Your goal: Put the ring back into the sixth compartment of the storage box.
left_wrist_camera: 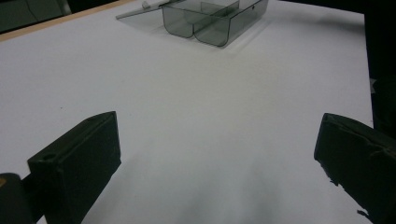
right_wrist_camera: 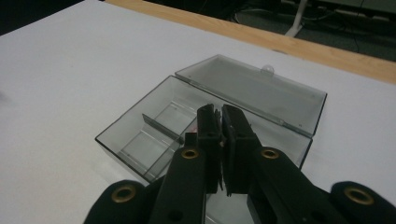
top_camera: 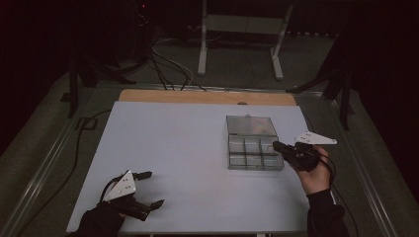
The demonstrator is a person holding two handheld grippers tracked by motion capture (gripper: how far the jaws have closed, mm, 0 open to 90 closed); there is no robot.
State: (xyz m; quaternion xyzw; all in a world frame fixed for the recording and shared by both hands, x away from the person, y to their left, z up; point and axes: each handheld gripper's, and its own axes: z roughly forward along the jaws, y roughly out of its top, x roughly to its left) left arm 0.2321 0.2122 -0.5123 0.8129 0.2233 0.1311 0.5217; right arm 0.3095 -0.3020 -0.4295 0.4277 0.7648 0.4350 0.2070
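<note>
No brand, label or lettering I can read anywhere here, not on the box and not on either gripper; the lighting is dim and everything past the worktop (top_camera: 163, 148) goes black apart from some cables and a white frame leg on the floor.

The clear smoky compartment box (top_camera: 253, 147) sits on the right half of the worktop, nearer the far edge than the near one. Its lid (right_wrist_camera: 254, 91) is flipped open and lies flat behind the tray, toward the far edge. I can see dividers splitting the tray into small cells, but I can't tell if anything is in them. There's a tiny reddish glint by my right fingers in the right gripper view, too small to call.

My right gripper (top_camera: 277, 146) is at the right edge of the box, tip over the tray rim. Its fingers (right_wrist_camera: 238, 135) are clenched together with nothing visible between them, and they block the near part of the tray from that camera.

My left gripper (top_camera: 150, 189) is down by the near left corner of the worktop, well apart from the box, fingers (left_wrist_camera: 79, 163) spread wide and released over bare white surface. The left gripper view cuts off the box at the top edge.
</note>
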